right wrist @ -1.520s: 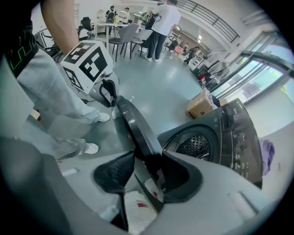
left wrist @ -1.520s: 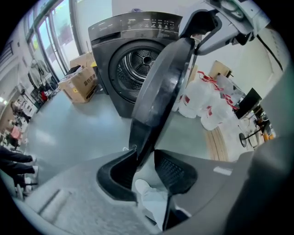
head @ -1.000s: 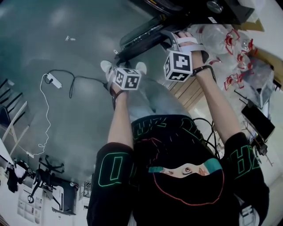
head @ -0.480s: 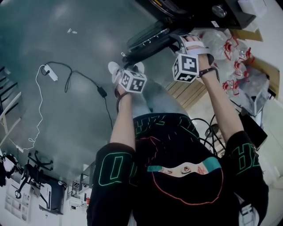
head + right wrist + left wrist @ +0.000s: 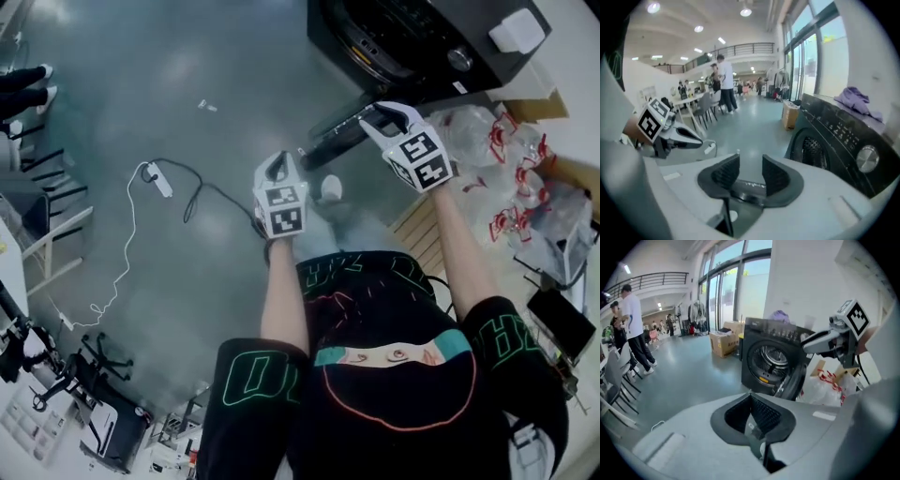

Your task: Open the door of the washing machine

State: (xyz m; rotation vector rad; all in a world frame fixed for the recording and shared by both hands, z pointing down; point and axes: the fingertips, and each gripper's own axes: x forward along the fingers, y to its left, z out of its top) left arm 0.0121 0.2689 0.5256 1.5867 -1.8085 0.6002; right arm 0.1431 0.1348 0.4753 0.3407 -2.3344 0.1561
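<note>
The black washing machine point(image 5: 422, 47) stands at the top right of the head view, and its round door point(image 5: 339, 139) hangs swung out over the floor. The left gripper view shows the open drum point(image 5: 771, 359) with the door point(image 5: 793, 380) beside it. My left gripper point(image 5: 275, 167) hovers left of the door, apart from it, shut with nothing between its pads point(image 5: 761, 416). My right gripper point(image 5: 386, 112) hangs above the door's hinge end. Its jaws have just been closing a little, but it is still open and empty point(image 5: 751, 171), with the machine's panel point(image 5: 839, 131) to its right.
A white power strip point(image 5: 157, 178) and its cable lie on the grey floor to the left. Plastic bags with red print point(image 5: 497, 141) and a wooden pallet point(image 5: 420, 230) sit right of the machine. A purple cloth point(image 5: 858, 102) lies on top. Cardboard boxes point(image 5: 723, 342) and people point(image 5: 633, 329) are farther off.
Both grippers have lifted up and away from the door, and both have rolled. The head camera has swung, so the machine's front and top now show.
</note>
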